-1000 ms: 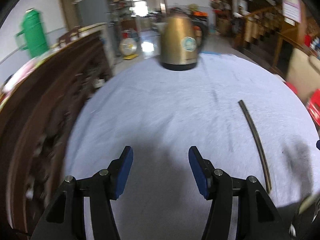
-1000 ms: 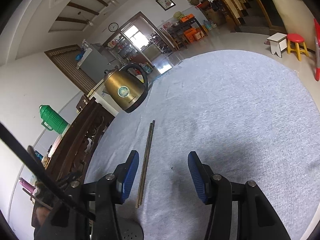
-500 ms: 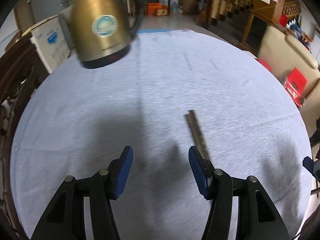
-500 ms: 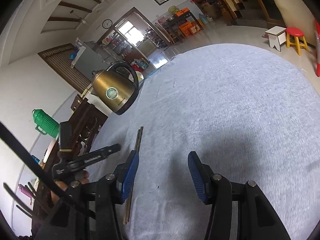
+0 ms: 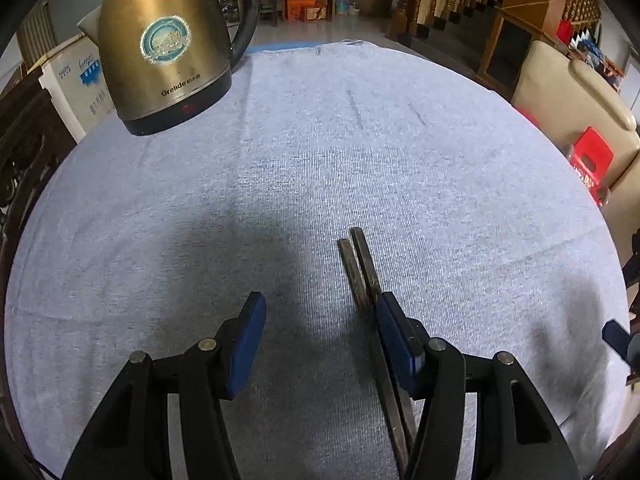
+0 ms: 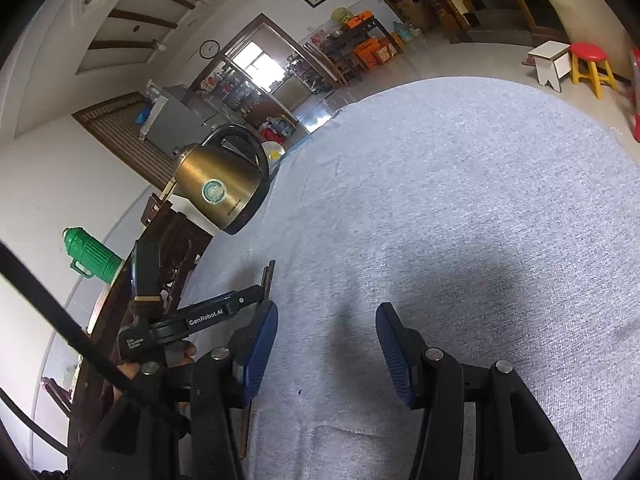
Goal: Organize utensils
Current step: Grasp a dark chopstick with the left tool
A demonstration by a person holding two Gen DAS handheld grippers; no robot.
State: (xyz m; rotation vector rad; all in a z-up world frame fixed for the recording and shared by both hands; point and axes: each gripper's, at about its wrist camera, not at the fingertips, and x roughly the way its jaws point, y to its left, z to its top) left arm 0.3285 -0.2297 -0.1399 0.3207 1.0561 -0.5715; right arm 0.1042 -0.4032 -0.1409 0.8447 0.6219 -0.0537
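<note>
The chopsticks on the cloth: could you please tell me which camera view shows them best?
The left wrist view. There the chopsticks lie side by side on the grey cloth, their far ends clear, running back under the open left gripper. In the right wrist view only a thin sliver shows, mostly hidden behind the two grippers.

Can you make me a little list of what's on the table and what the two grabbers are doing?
surface: round table under a grey cloth
utensils: pair of dark chopsticks lying side by side on the cloth
other item: brass-coloured kettle standing at the far edge
left gripper: open, its right finger over the chopsticks
right gripper: open, holding nothing, above bare cloth
</note>
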